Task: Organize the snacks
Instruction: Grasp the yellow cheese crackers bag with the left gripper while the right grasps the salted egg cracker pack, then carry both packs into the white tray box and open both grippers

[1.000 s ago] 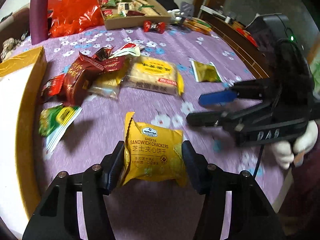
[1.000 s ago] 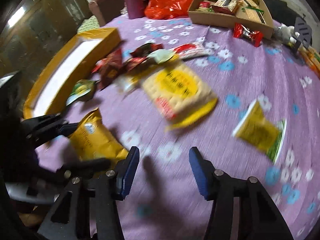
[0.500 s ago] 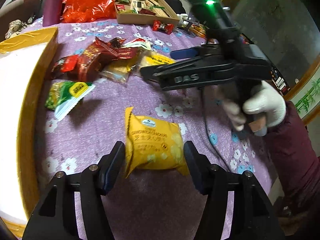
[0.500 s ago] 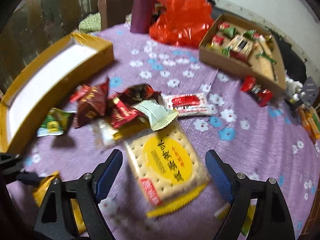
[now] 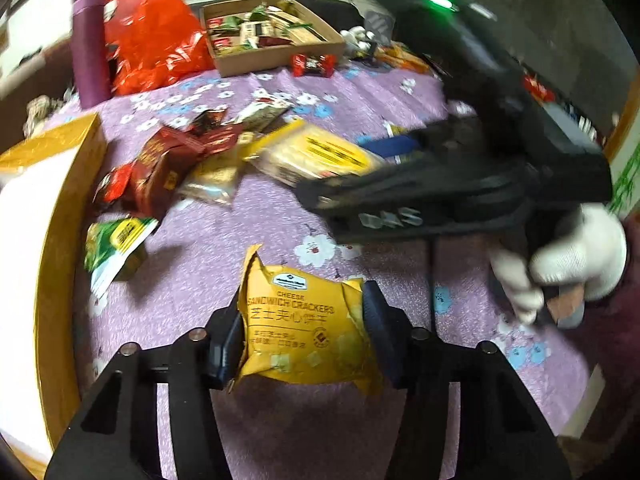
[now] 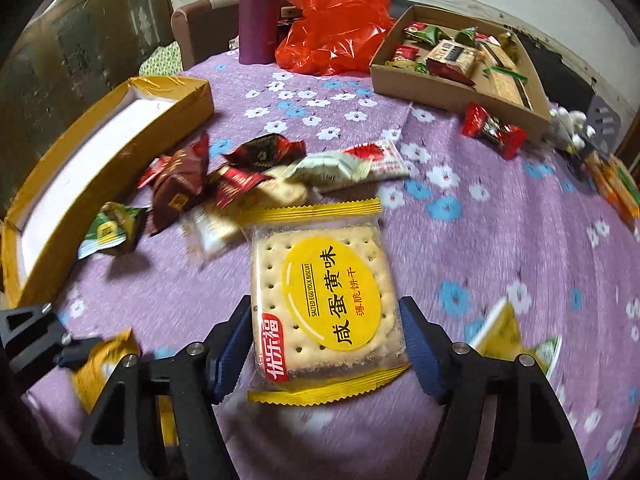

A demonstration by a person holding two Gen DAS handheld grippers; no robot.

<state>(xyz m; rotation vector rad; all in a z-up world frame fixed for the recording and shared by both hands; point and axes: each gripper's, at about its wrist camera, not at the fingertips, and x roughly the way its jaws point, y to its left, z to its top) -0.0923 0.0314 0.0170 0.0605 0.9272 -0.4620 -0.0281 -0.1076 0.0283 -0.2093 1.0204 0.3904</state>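
Left wrist view: left tongs [image 5: 302, 334] closing on yellow cheese sandwich cracker pack [image 5: 306, 332], both pads pressing its sides, pack crumpled, on purple flowered desk cloth [image 5: 208, 272]. Right wrist view: right tongs [image 6: 324, 342] closing around salted egg yolk biscuit pack [image 6: 326, 300], pads at its edges, can't tell if really gripping yet. Loose snack pile [image 6: 224, 188] just behind it, gold box [image 6: 104, 164] to left, cardboard tray [image 6: 460, 92] with snacks at far side.

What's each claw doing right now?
Left claw: closing, pads pressed on the cheese cracker pack.
Right claw: closing around the egg yolk biscuit pack, pads at its edges.
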